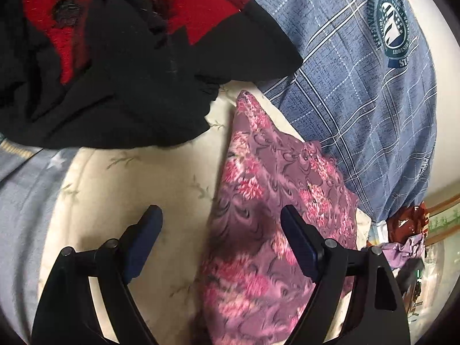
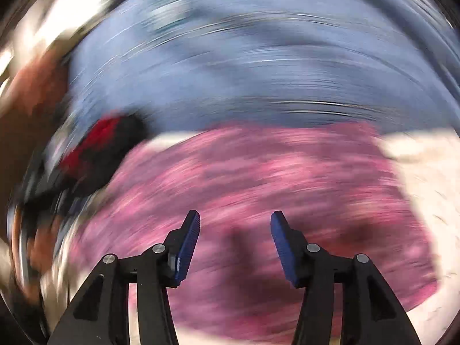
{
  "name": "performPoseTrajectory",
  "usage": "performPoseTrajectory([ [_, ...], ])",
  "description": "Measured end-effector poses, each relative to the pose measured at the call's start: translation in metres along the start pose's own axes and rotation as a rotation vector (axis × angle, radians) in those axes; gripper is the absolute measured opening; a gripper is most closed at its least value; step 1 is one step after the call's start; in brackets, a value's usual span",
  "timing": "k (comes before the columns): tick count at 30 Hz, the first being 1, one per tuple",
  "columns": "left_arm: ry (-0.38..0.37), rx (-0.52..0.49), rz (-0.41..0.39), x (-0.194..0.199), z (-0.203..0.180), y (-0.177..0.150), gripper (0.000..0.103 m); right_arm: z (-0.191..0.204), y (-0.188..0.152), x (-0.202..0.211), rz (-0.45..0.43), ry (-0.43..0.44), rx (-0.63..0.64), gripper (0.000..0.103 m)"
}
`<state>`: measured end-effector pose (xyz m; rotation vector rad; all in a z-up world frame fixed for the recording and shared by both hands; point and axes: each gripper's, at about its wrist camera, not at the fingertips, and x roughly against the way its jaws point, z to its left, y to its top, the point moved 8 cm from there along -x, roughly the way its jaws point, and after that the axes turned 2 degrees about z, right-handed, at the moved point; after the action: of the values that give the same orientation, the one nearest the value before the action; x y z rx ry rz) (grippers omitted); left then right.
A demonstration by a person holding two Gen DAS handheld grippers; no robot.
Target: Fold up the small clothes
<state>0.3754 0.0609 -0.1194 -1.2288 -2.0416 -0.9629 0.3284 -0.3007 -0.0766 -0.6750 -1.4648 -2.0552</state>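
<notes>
A: Left wrist view first: at far left we see the black and red garment (image 1: 115, 66) heaped on the bed (image 1: 120, 189), then our left gripper (image 1: 221, 215) with its fingers (image 1: 146, 235) spread wide and nothing between them but bare cream sheet and the cloth's edge

B: And the pink floral cloth (image 1: 270, 224) — where does it lie from us?

A: Just right of centre, flat on the bed. Its long axis runs away from us, from the near edge up to a pointed corner near the black and red garment. The right-hand finger stands over it; the left-hand one is over bare sheet. Further right lies the blue checked fabric (image 1: 359, 92) with a round crest

B: From the right wrist view everything is smeared with motion. We make out the pink floral cloth (image 2: 258, 189) filling the ground ahead of the right gripper (image 2: 235, 221), blue beyond it. Those fingers (image 2: 188, 247) stand parted, holding nothing

A: We judge both hands close to the cloth, the left being the steadier. How does it look?

B: Thin, mauve with pink blossoms, lightly wrinkled, seemingly folded lengthwise already, though we cannot be sure
</notes>
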Motion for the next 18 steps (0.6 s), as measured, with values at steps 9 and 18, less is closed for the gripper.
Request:
performPoseTrajectory([
  [9,0.000,-0.130,0.134,-0.051,-0.049,0.045,0.086,-0.122,0.073,-0.063,0.070,-0.013,-0.335,0.063],
  [18,-0.011,-0.169,0.001,-0.042,-0.057,0.069,0.008,-0.098,0.091,-0.057,-0.025,0.067,-0.197,0.009],
])
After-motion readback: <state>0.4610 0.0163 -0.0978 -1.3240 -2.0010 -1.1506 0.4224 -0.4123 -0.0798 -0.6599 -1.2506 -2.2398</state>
